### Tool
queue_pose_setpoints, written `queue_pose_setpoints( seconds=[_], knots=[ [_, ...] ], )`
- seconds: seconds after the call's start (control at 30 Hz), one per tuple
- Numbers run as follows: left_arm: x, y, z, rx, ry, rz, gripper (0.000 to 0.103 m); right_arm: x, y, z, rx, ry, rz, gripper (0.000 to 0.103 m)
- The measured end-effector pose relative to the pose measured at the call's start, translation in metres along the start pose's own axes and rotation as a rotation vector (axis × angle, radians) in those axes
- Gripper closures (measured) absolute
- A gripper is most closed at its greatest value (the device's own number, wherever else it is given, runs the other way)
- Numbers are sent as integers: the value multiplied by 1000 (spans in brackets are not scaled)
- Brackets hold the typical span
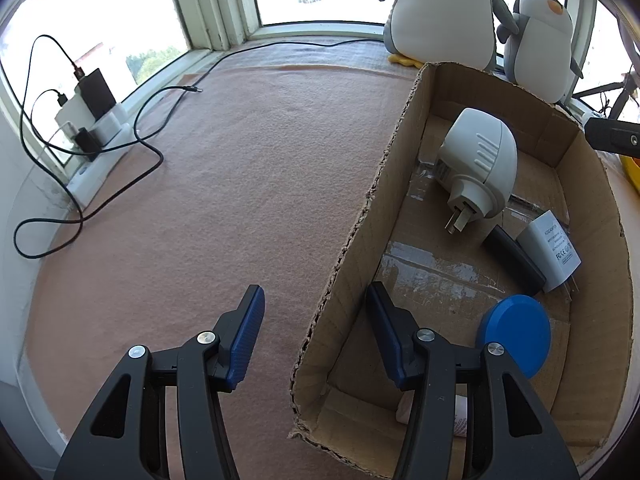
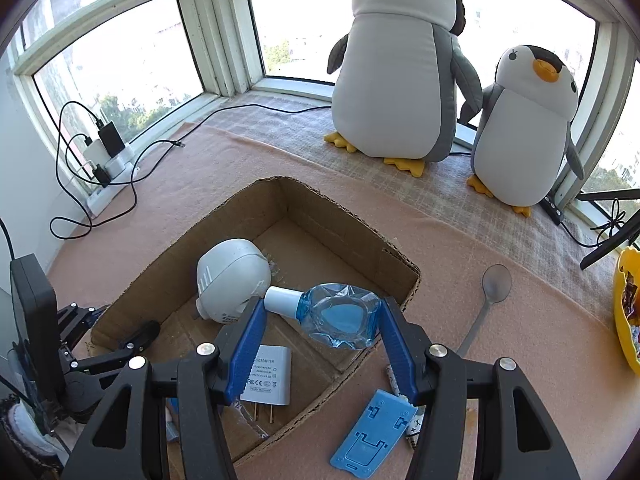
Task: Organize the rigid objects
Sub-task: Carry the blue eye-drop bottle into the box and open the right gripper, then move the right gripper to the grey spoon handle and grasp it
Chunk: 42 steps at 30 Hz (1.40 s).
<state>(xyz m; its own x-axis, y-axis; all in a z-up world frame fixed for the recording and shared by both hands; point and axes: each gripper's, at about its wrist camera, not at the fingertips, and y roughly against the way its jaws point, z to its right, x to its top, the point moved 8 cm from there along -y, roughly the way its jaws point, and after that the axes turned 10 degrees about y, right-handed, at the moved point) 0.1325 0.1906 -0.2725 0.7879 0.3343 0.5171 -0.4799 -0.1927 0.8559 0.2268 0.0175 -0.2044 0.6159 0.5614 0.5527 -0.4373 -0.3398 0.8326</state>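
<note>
The blue bottle [image 2: 336, 314] is hanging over the cardboard box [image 2: 356, 216], seemingly clamped in my right gripper [image 2: 320, 336], so I am releasing low; left gripper [image 1: 316, 332] gaping empty.

Hidden, cropped or unreadable

The big plush penguin [image 1: 442, 12] loses its head at the left view's top edge; the yellow bowl [image 2: 626, 312] is cut at the right; the white charger [image 2: 266, 376] label print (tiny) is unreadable, its left side behind a blue finger.
</note>
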Motion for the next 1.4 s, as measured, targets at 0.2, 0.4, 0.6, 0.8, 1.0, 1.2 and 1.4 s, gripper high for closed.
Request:
queue_pose_setpoints(
  seconds=[0.2,0.4,0.6,0.8,1.0,1.2,1.4],
  knots=[
    [0,0,-1,-3,3,0,50,7,-18,-10,-6,18,-16,49],
    [0,0,-1,-3,2,0,50,6,-28,-15,-2,21,-27,49],
    [0,1,-1,-2,2,0,50,5,-27,-16,-3,23,-22,44],
    [0,1,-1,-3,3,1,50,6,-23,-12,5,-1,-19,44],
    [0,1,-1,-3,2,0,50,3,-17,-4,10,-31,-13,44],
    [0,1,-1,-2,2,1,50,-6,-6,16,1,-91,-2,44],
    [0,1,-1,-2,2,1,50,-23,6,55,-33,-183,4,44]
  ],
)
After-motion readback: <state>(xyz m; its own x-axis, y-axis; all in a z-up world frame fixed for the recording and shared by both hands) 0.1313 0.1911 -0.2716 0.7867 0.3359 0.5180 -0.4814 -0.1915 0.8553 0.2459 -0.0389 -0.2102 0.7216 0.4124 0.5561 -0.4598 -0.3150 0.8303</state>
